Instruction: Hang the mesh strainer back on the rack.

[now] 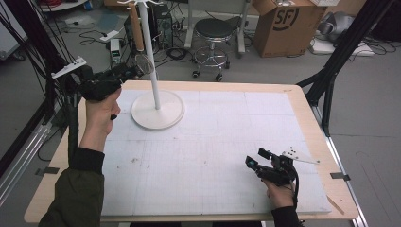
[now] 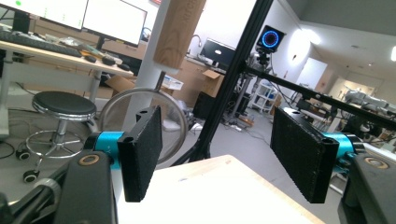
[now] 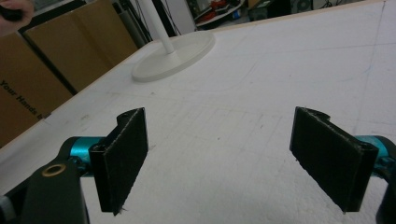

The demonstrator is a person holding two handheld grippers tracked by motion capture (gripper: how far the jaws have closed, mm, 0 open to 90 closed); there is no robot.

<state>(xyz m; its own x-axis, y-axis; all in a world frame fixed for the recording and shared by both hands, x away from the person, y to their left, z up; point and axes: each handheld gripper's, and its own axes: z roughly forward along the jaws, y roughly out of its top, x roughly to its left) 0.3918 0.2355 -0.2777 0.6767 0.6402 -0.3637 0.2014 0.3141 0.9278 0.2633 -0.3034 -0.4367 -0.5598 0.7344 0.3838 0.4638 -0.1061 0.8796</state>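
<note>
Strainer: round wire-mesh strainer with wooden handle hangs on the white pole stand, apparently hung already.
Left gripper: jaws apart, empty, beside it.
Right gripper: jaws apart, resting.
Left: withdrawing, probably.

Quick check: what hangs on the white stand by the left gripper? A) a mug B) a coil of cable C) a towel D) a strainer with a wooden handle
D: a round wire-mesh strainer hangs from its wooden handle against the white stand's pole, just beyond the open left gripper, with nothing between the pads.
</note>
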